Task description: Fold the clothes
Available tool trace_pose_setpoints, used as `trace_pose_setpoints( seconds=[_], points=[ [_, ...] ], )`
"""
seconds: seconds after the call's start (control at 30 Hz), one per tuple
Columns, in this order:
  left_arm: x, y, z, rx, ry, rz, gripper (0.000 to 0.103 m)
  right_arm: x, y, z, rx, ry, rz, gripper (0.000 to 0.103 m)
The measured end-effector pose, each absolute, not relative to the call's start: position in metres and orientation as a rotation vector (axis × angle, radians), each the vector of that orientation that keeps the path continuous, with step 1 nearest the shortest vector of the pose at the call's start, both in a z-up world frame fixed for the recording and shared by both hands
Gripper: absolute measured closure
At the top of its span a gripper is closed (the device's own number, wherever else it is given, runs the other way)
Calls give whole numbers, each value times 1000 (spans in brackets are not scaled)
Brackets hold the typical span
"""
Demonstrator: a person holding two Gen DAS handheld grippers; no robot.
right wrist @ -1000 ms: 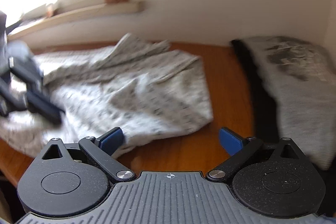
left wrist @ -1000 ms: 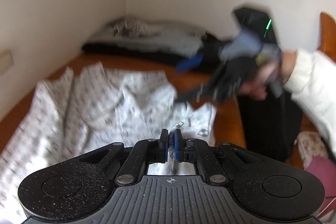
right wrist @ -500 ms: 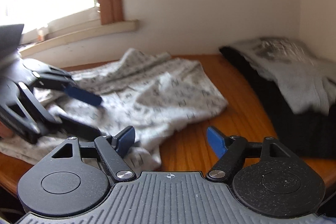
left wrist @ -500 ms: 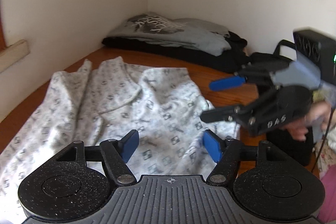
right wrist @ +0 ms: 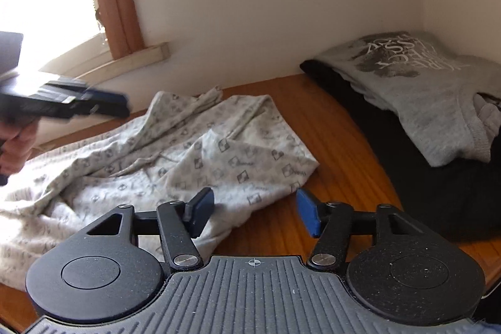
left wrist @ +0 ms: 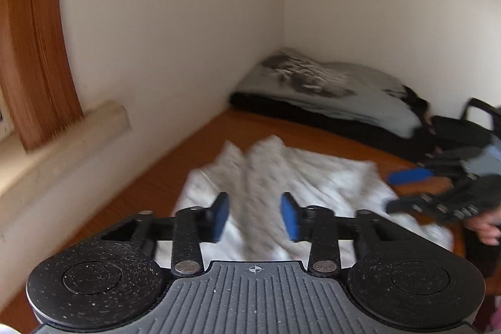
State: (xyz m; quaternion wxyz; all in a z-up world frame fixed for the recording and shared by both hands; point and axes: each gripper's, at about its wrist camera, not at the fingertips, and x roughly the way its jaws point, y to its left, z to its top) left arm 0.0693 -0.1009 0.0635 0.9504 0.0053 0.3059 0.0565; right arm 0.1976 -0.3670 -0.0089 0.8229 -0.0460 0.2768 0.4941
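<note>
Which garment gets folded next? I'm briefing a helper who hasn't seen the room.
On the wooden table, near the window sill, lies a crumpled pale patterned garment. The grey printed shirt in the corner is already folded.

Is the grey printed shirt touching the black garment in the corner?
Touching. In the right wrist view the grey printed shirt lies directly on top of the black garment, which shows along its edges with no gap between them.
</note>
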Motion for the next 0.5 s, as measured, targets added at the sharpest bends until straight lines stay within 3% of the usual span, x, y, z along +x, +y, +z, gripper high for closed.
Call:
trace_pose_setpoints(
  seconds=[0.1, 0.43, 0.5],
  points=[
    [93, -83, 55, 6, 667, 107, 90, 198, -362, -9, -120, 584, 1051, 45],
    [111, -63, 12, -80, 682, 34, 88, 208, -356, -9, -89, 602, 1070, 45],
    [111, -60, 12, -98, 684, 29, 88, 211, -355, -10, -86, 604, 1074, 56]
  ],
)
